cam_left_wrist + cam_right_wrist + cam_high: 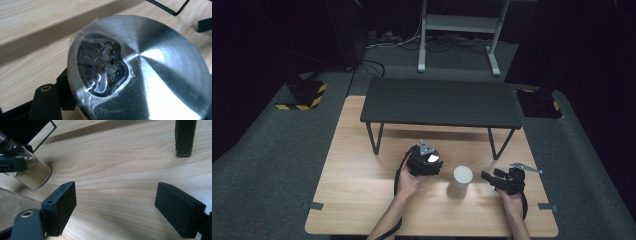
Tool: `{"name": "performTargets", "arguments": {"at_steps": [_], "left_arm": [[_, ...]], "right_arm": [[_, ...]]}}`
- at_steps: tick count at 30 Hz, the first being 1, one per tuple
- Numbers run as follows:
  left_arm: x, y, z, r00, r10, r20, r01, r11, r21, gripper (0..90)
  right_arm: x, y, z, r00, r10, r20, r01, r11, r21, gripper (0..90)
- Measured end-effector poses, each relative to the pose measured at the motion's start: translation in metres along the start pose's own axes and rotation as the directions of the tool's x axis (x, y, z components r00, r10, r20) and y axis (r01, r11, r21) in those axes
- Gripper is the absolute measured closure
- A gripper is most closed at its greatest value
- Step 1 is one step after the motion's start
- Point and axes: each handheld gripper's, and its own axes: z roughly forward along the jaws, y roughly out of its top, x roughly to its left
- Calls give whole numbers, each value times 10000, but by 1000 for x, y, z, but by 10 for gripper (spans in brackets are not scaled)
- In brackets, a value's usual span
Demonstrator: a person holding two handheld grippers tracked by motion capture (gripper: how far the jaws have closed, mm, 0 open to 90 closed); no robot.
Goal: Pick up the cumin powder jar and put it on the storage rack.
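Hand-held gripper (428, 161) on the left, at the centre of the high view, is clamped on a glass spice jar (31, 173) of pale powder, whose brushed metal lid (150, 72) with a clear dispensing window shows in the left gripper view. Right hand-held gripper (492, 178), lower right in the high view, hovers over the wooden surface (357, 190) with jaws wide apart. Between the two stands a white cylindrical cup (460, 182), in front of a black low shelf (442, 102).
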Motion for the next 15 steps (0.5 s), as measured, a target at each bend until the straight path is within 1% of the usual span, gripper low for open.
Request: {"name": "performTargets", "arguments": {"at_steps": [1,5,6,7,8,11,12,13,14,15], "left_arm": [[0,3,-1,9999,165,21,-165,9997,185,308],[-1,5,-1,9992,387,60,-389,9989,268,308],[-4,3,1,9998,204,42,-205,9998,77,308],[-4,3,1,9997,235,44,-235,9997,96,308],[-7,1,2,10000,-15,33,16,9999,-104,308],[-8,2,1,10000,-21,33,22,9999,-123,308],[-12,1,0,9999,-101,-53,99,9993,-366,308],[-12,1,0,9999,-101,-53,99,9993,-366,308],[-16,-3,0,9988,-481,-71,474,9960,-758,308],[-12,6,-5,9999,-128,17,128,9995,-305,309]], "right_arm": [[0,0,0,10000,4,-1,-4,10000,-1,168],[0,0,0,10000,2,-8,-2,10000,-2,166],[0,0,0,10000,0,-11,0,10000,-3,165],[0,0,0,10000,1,-23,-1,10000,1,166],[0,0,0,10000,-4,-25,4,10000,4,165],[0,0,0,10000,-6,-26,6,10000,4,164],[0,0,0,10000,-8,-25,8,10000,2,164],[0,0,0,10000,-8,-25,8,10000,2,164],[0,0,0,10000,-4,-22,4,10000,1,164],[0,0,0,10000,-4,-21,4,10000,-1,164]]}}
